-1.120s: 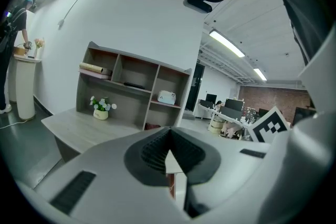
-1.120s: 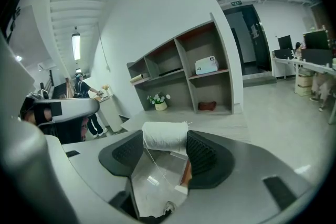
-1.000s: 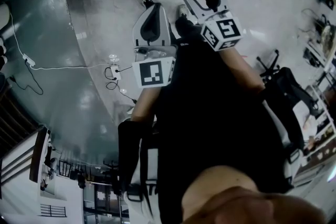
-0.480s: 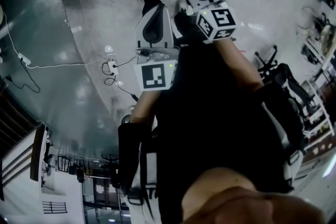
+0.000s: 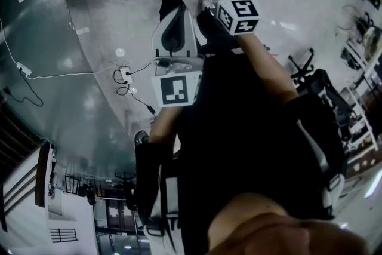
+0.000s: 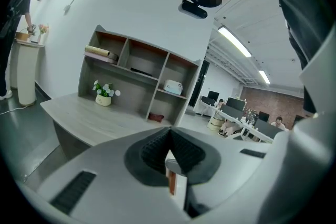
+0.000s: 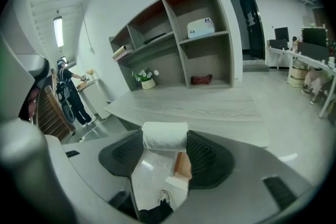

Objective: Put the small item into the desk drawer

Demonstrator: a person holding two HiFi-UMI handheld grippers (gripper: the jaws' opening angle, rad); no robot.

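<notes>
Up close at the jaw tips, the right gripper (image 7: 166, 140) is clamping the small item, a white roll (image 7: 164, 134), crosswise between its pads, while the left gripper (image 6: 169, 132) is carrying nothing, its jaws pressed together. That roll is sitting right out at the tips, and it is round and soft-looking, so any jolt or easing of the squeeze is risking a slip down to the floor. Just under it a shoe (image 7: 164, 198) is showing, and a wood-coloured panel (image 7: 184, 165) is peeking out beside the pad. That may be the drawer, though I cannot tell whether it is open. If it is closed, the left jaws are going to have to part and pull it first. Off to the left on the floor a power strip (image 5: 124, 76) is trailing its cable, clear of the feet but worth minding. Ahead, the desk (image 7: 210, 105) is lying bare in front, with a shelf unit (image 7: 178, 44) standing on its back edge, a potted plant (image 7: 147, 80) sitting at its foot and a white box (image 7: 200, 26) resting in one compartment. Farther off, another person (image 7: 71, 89) is standing by the far wall.
</notes>
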